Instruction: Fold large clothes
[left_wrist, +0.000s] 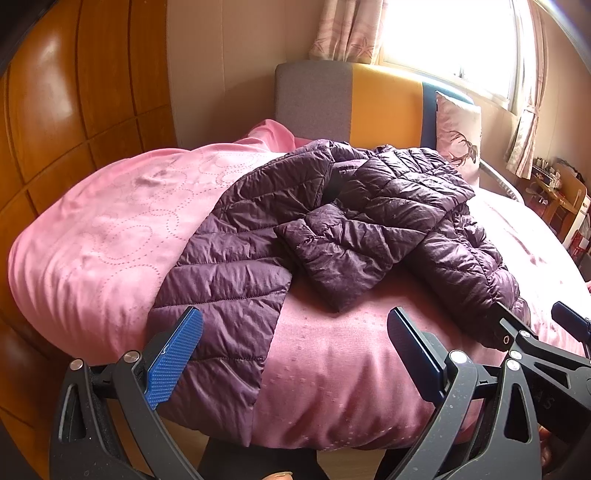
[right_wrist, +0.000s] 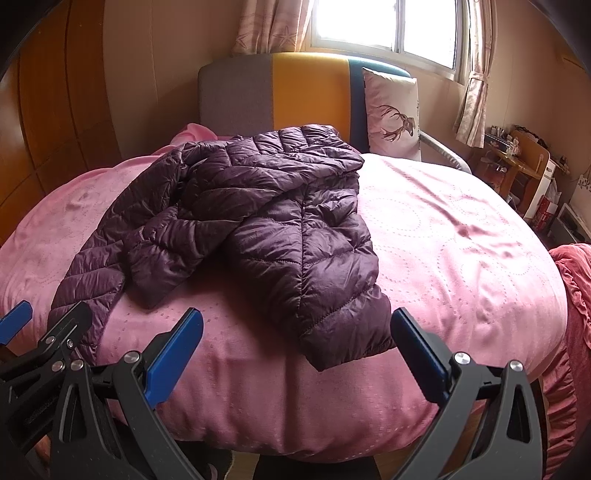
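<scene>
A dark purple quilted puffer jacket (left_wrist: 332, 221) lies crumpled on the pink bed cover (left_wrist: 110, 221), one sleeve folded across its middle. It also shows in the right wrist view (right_wrist: 266, 221). My left gripper (left_wrist: 295, 354) is open and empty at the bed's near edge, its left finger over the jacket's left hem. My right gripper (right_wrist: 295, 354) is open and empty, just in front of the jacket's right hem corner (right_wrist: 332, 347). Each gripper shows in the other's view, the right one (left_wrist: 535, 332) and the left one (right_wrist: 44, 328).
A grey, orange and blue headboard (right_wrist: 273, 88) stands behind the bed with a deer-print pillow (right_wrist: 391, 114). Wooden wardrobe doors (left_wrist: 74, 110) are at the left. A cluttered wooden desk (right_wrist: 517, 166) is at the right. A window with curtains (right_wrist: 388, 22) is behind.
</scene>
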